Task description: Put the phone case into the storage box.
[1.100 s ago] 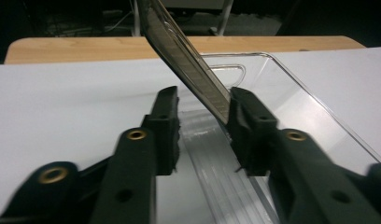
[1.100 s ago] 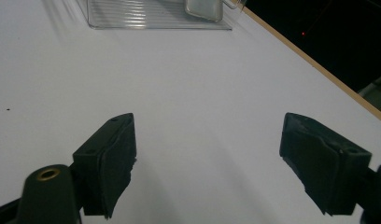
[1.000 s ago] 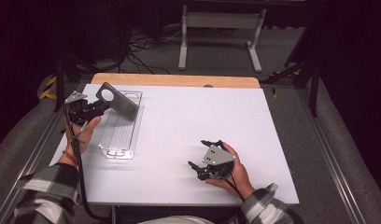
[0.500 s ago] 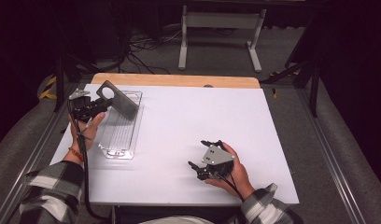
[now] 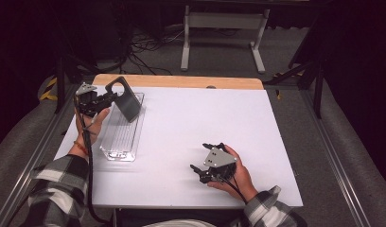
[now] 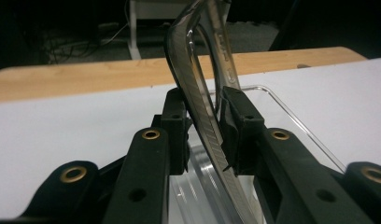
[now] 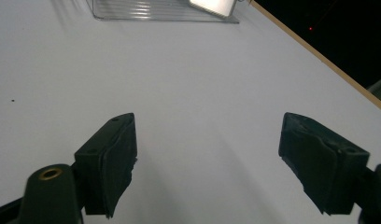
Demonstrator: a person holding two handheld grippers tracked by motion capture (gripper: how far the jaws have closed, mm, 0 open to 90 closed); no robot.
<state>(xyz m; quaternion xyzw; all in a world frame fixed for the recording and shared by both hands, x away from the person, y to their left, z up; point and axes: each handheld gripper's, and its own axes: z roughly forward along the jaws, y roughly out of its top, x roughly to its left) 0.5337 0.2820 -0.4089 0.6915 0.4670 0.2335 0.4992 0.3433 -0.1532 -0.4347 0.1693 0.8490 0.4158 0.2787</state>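
A dark grey, smoky flat piece (image 5: 126, 100) with a round hole near its top is held tilted over the far end of a clear ribbed plastic tray (image 5: 116, 142). My left gripper (image 5: 107, 98) is shut on the piece's edge. In the left gripper view both pads clamp the piece (image 6: 201, 100) edge-on, and the tray's rim (image 6: 291, 116) curves behind it. My right gripper (image 5: 200, 157) rests on the white tabletop near the front, open. In the right gripper view the right gripper (image 7: 207, 163) has nothing between its pads.
The tray lies lengthwise along the left side of the white tabletop (image 5: 205, 118). A wooden strip (image 5: 181, 81) runs along the far edge. Beyond it stand a white metal stand (image 5: 222, 28) and cables on the floor. The tray's end (image 7: 156, 11) lies ahead of the right gripper.
My left gripper has drifted slightly away from the person and to the right, still holding the grey piece over the tray. The right gripper has stayed put.
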